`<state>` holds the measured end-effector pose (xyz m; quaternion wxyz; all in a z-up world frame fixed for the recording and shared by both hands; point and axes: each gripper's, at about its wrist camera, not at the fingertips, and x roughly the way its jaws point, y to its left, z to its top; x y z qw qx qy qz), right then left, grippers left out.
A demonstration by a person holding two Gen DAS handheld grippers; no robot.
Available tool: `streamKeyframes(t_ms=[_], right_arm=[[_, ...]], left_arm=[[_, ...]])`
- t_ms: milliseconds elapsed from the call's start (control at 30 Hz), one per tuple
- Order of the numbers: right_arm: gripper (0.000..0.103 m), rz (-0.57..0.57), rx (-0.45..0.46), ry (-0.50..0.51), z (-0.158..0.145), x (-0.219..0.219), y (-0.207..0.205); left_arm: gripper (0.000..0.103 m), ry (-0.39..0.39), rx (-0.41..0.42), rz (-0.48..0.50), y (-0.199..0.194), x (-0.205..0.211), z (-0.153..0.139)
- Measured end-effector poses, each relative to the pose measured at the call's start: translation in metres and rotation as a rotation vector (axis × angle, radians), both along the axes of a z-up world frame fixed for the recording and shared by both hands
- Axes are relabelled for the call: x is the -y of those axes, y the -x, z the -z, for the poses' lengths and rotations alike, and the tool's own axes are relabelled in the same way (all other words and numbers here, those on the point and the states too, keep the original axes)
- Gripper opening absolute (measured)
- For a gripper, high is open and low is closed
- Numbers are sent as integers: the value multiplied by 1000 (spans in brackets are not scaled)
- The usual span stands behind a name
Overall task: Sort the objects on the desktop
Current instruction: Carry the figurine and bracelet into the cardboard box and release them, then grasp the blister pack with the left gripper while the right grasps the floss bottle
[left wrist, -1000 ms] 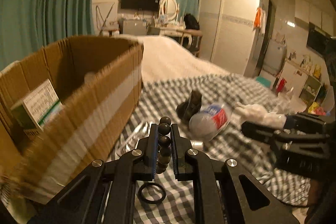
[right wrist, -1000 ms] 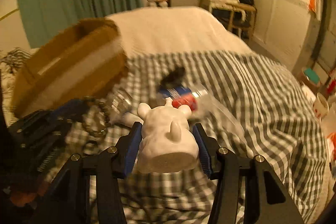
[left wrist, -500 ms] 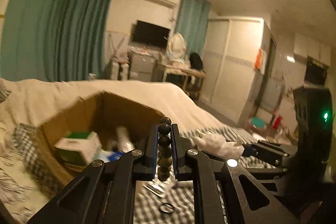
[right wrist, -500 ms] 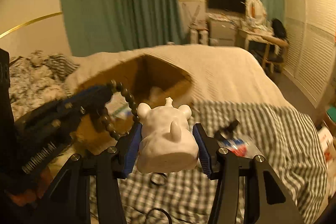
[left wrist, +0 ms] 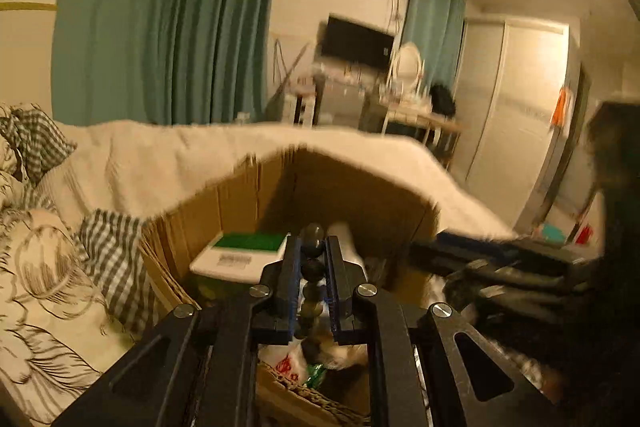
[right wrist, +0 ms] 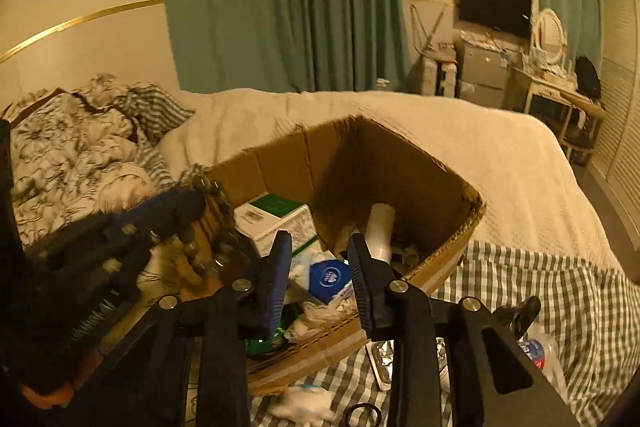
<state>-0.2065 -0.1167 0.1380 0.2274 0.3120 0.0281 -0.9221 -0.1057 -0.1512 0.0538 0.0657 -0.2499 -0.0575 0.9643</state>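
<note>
A cardboard box [right wrist: 400, 163] stands on the bed and holds a white-and-green carton [right wrist: 276, 217], a white tube [right wrist: 380, 227] and a blue-capped item [right wrist: 328, 277]. My right gripper [right wrist: 319, 267] is open and empty above the box's near side. My left gripper [left wrist: 313, 267] is shut on a string of dark beads [left wrist: 313, 247] over the box [left wrist: 360, 187]; it shows in the right wrist view [right wrist: 180, 211] with the beads [right wrist: 216, 227] hanging. The white animal figurine is not clearly in view.
On the checked cloth [right wrist: 560, 299] lie a plastic bottle [right wrist: 540, 347], a dark object [right wrist: 520, 311], a blister pack [right wrist: 380, 359], a black ring [right wrist: 362, 413] and a white crumpled item [right wrist: 304, 403]. Flowered bedding [right wrist: 72, 155] lies left of the box.
My right gripper has opened and the white figurine has left its jaws. Both grippers have moved closer over the box. The left one still holds the beads.
</note>
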Motion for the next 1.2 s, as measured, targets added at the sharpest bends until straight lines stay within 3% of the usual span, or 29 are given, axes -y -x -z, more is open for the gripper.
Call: streamKeyframes(t_ms=[33,100,133,167,300,433,500,567,667,733,800,900,1033,1067,1133,1200], right_arm=[[31,6,11,14,3,-6,-2],[48,30,22,8,8,-19,-11],[55,47,23,-7,11,-27,-16],[55,67,26,-27,13,-36,-22],[55,155,42,-43,13,-79,-49],[55,249,43,-13,5,-127,-82],[56,286,40,-2,5,-147,-92],[56,325,44,5,10,-164,-100],[57,373,60,9,26,-186,-102],[56,397,78,-7,42,-198,-95],[56,415,93,-27,54,-205,-88],[56,428,97,-38,67,-218,-74],[59,396,94,-27,80,-225,-57],[70,381,93,-26,84,-224,-52],[81,354,88,-42,94,-220,-44],[84,323,93,-85,105,-213,-33]], left_arm=[[17,16,21,0,2,-3,6],[44,30,51,5,3,-10,14],[76,37,58,4,3,-14,16],[93,41,39,-11,-1,-17,15],[95,6,-38,24,-26,-32,-1],[100,-82,-40,95,-50,-55,-10],[103,-169,-41,152,-66,-72,-7],[103,-193,-16,207,-80,-95,1],[103,-120,6,293,-92,-136,19],[103,-22,1,324,-95,-159,35],[103,62,-13,326,-90,-174,54],[103,127,8,294,-71,-181,80],[103,97,120,256,-37,-170,108],[103,80,147,249,-30,-167,114],[103,51,198,241,-19,-163,125],[103,52,233,231,-13,-162,134]])
